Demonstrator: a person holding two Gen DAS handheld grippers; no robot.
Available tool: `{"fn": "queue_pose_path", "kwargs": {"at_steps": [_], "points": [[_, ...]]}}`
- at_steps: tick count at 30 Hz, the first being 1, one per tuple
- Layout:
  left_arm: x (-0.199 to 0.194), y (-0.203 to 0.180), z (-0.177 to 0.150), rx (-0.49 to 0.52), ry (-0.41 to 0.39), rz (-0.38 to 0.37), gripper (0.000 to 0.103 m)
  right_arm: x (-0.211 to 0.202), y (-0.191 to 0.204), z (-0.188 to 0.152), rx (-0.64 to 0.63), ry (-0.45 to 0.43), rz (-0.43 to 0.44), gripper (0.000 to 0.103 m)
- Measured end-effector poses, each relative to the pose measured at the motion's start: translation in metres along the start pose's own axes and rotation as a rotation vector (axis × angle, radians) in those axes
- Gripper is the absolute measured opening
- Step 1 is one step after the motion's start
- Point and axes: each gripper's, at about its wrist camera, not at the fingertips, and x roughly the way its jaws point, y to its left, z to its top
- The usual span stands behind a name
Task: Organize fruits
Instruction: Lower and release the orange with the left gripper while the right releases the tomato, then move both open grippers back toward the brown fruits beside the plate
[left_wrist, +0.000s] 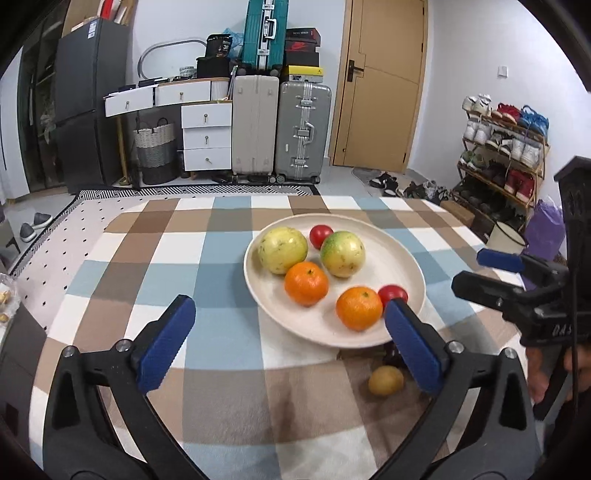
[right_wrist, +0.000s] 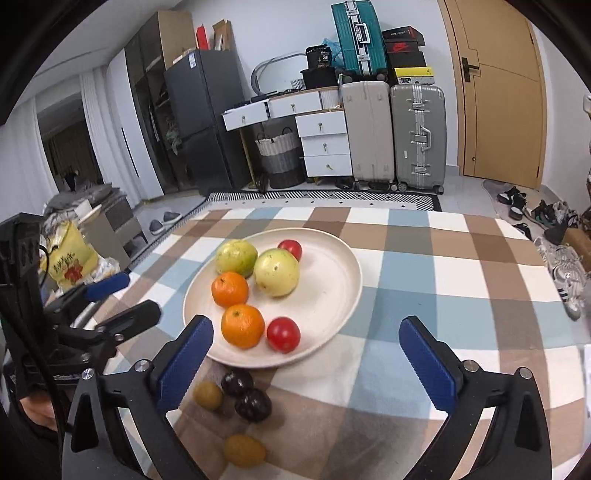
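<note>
Two grippers, both with blue-padded fingers spread wide and nothing between them: left gripper (left_wrist: 290, 343) low over the checked cloth at the near-left edge of the plate, its right finger overlapping the plate's near rim in view; right gripper (right_wrist: 306, 360) low over the near edge of the same plate, its left finger (right_wrist: 184, 363) beside the rim.

One cream plate (right_wrist: 332, 295), round and shallow, on the desk (right_wrist: 443, 295) under a blue, brown and white checked cloth. On the plate:
- two oranges (right_wrist: 229, 289) (right_wrist: 242, 326), near-left side, one just behind the other
- two yellow-green round fruits (right_wrist: 236, 257) (right_wrist: 276, 272), far side, touching or nearly so
- two red tomatoes, one at the far edge (right_wrist: 290, 249), one near (right_wrist: 283, 334) just beside the nearer orange

Off the plate, on the cloth just in front of its near rim:
- two dark purple fruits (right_wrist: 236, 382) (right_wrist: 253, 405), touching
- two small yellow-brown fruits, one (right_wrist: 208, 395) left of the purple pair, one (right_wrist: 244, 451) nearer the camera

Background: suitcases (right_wrist: 417, 136), white drawer unit (right_wrist: 325, 144), wooden door (right_wrist: 495, 92), shoe rack (left_wrist: 506, 155)
</note>
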Motion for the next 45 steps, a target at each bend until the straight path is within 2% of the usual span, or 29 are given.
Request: {"fn": "queue_pose_path", "kwargs": {"at_steps": [2,7,12,18,20,24,36,42,44,45], "points": [[-0.008,0.001,-0.005,0.004,-0.001,0.011,0.102,-0.005,0.002,-0.003,-0.018,0.012,0.003,0.102],[-0.021,0.003,-0.013,-0.008,0.012,-0.017,0.102,-0.012,0.007,-0.016,-0.072,0.049,-0.022,0.102],[-0.029,0.001,-0.016,-0.011,0.016,-0.028,0.102,-0.013,0.009,-0.033,-0.087,0.096,0.007,0.102],[-0.027,-0.008,-0.018,0.022,0.028,-0.036,0.102,-0.012,0.013,-0.040,-0.101,0.111,0.031,0.102],[-0.024,-0.011,-0.019,0.022,0.041,-0.044,0.102,-0.006,0.015,-0.045,-0.114,0.155,0.065,0.102],[-0.020,-0.016,-0.022,0.045,0.057,-0.046,0.102,0.003,0.021,-0.052,-0.149,0.217,0.064,0.102],[-0.008,-0.025,-0.030,0.071,0.106,-0.063,0.102,0.007,0.032,-0.060,-0.196,0.230,0.062,0.101],[-0.002,-0.025,-0.032,0.067,0.127,-0.066,0.102,0.007,0.036,-0.062,-0.209,0.238,0.088,0.098],[0.000,-0.025,-0.033,0.065,0.136,-0.069,0.102,0.007,0.038,-0.062,-0.213,0.239,0.102,0.093],[0.001,-0.025,-0.033,0.065,0.141,-0.072,0.102,0.007,0.039,-0.063,-0.220,0.247,0.108,0.085]]}}
